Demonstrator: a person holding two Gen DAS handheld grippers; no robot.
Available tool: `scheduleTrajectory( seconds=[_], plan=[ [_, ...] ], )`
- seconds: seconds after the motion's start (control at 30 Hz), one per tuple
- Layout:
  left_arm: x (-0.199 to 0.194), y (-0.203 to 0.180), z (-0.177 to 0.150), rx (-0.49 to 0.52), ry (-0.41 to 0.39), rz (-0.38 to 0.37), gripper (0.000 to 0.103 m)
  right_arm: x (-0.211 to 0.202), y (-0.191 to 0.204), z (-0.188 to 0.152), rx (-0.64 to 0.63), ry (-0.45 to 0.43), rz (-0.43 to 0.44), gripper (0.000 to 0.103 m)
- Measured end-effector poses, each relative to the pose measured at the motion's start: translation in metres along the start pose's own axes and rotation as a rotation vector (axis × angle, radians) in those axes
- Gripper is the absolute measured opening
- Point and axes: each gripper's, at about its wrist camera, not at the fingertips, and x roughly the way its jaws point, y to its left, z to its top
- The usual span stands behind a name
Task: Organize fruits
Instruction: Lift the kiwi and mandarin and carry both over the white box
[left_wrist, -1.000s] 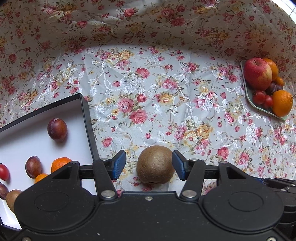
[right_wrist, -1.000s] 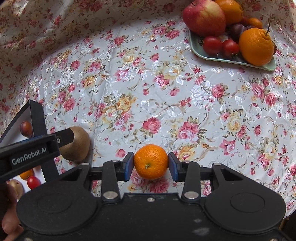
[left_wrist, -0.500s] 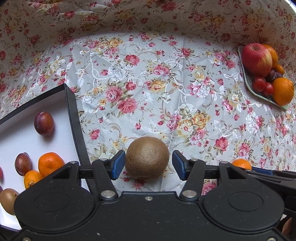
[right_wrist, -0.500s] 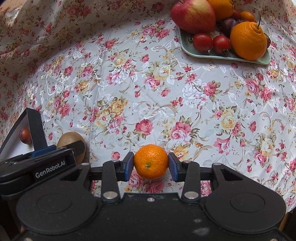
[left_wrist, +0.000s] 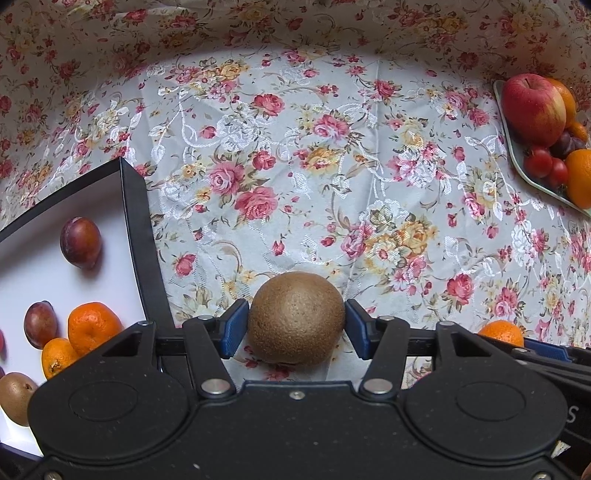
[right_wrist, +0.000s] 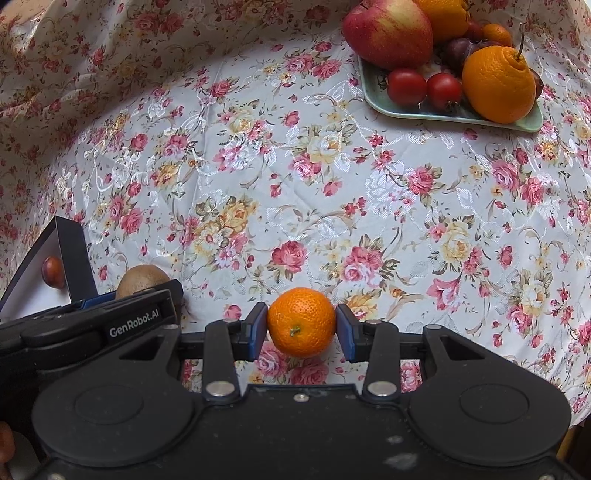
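A brown kiwi (left_wrist: 295, 319) sits between the blue pads of my left gripper (left_wrist: 293, 326), which is shut on it just right of the box wall (left_wrist: 138, 240). The same kiwi (right_wrist: 142, 280) peeks out behind the left gripper's body in the right wrist view. My right gripper (right_wrist: 301, 330) is shut on a small mandarin (right_wrist: 301, 323) above the floral cloth. That mandarin (left_wrist: 500, 332) also shows low at the right of the left wrist view.
The black-walled, white-floored box holds plums (left_wrist: 80, 242), mandarins (left_wrist: 92, 326) and another kiwi (left_wrist: 14, 393). A green plate (right_wrist: 454, 116) at the far right carries an apple (right_wrist: 388, 33), tomatoes (right_wrist: 406, 86), an orange (right_wrist: 498, 85) and more fruit. Floral cloth covers the table.
The left gripper's jaws closed from open around the kiwi to gripping it, and it shifted slightly. The right gripper keeps the mandarin and has drifted nearer the left one.
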Motion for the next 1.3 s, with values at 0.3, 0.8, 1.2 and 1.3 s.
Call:
scheduleTrajectory(
  seconds=[0.3,0.8,1.2,1.3],
  plan=[
    [-0.004,0.007,0.002,-0.071,-0.005,-0.017,0.059,-0.005,0.0,0.004,0.017,-0.016,0.006,0.042],
    [-0.051,0.028,0.002,-0.134,-0.099,-0.008,0.059,-0.01,0.019,-0.001,-0.025,-0.039,0.006,0.042],
    [-0.07,0.076,-0.001,-0.212,-0.156,0.042,0.059,-0.02,0.057,-0.007,-0.083,-0.088,0.044,0.042],
    [-0.077,0.091,-0.004,-0.236,-0.173,0.057,0.059,-0.023,0.073,-0.01,-0.119,-0.11,0.055,0.042]
  ],
)
